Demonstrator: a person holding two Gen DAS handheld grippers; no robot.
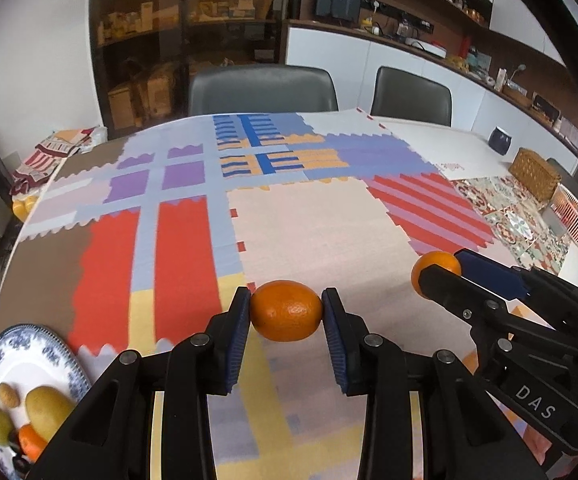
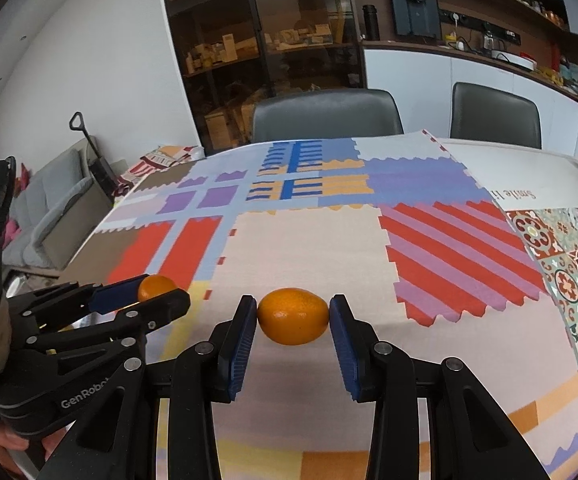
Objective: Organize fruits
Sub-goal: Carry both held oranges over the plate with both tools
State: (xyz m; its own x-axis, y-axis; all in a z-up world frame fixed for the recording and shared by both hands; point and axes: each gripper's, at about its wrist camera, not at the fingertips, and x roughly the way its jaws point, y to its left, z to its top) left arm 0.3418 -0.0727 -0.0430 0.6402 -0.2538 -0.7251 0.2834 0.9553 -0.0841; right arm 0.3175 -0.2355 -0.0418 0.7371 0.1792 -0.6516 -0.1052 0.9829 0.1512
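My left gripper (image 1: 286,312) is shut on an orange mandarin (image 1: 286,310), held a little above the patchwork tablecloth (image 1: 297,232). My right gripper (image 2: 293,317) is shut on a second mandarin (image 2: 293,316), also clear of the cloth. Each gripper shows in the other's view: the right gripper (image 1: 443,270) with its fruit at the right of the left wrist view, the left gripper (image 2: 157,290) at the left of the right wrist view. A blue-and-white plate (image 1: 49,344) at the lower left holds two yellow-green fruits (image 1: 47,406), a small tan piece and an orange piece.
Two grey chairs (image 1: 263,88) stand behind the table's far edge. At the far right lie a dark blue cup (image 1: 500,140), a wicker basket (image 1: 533,172) and a white rack (image 1: 573,216) on a tiled mat. A hand (image 2: 13,444) grips the left tool.
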